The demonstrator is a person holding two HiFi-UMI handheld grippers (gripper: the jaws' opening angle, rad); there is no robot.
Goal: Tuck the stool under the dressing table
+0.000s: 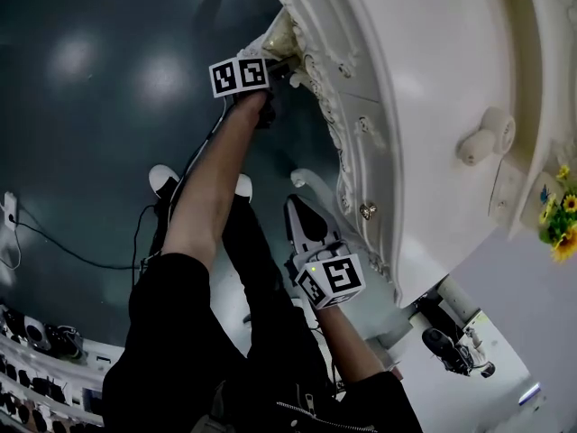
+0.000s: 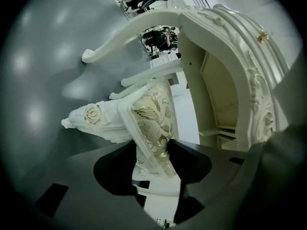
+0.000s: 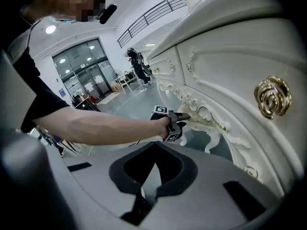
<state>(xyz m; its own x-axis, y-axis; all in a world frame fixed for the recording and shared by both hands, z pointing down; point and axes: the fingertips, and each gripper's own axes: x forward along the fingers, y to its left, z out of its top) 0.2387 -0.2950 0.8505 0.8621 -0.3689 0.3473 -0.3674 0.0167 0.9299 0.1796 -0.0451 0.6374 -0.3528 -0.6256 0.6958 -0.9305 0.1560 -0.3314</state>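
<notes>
Stool [image 2: 148, 121]: cream seat fabric with a gold leaf pattern and a white carved frame with a gold rose. It sits at the far end of the dressing table [image 1: 424, 106] front, with the seat rim running from the jaws away toward the table's arch. Left gripper [image 2: 153, 153] pads are clamped on that padded rim. Right gripper [image 3: 153, 170] jaws are apart and empty, near the white carved drawer front. Only its view shows the gold rose knob [image 3: 272, 97]. The head view alone shows the glossy dark floor [image 1: 108, 106].
</notes>
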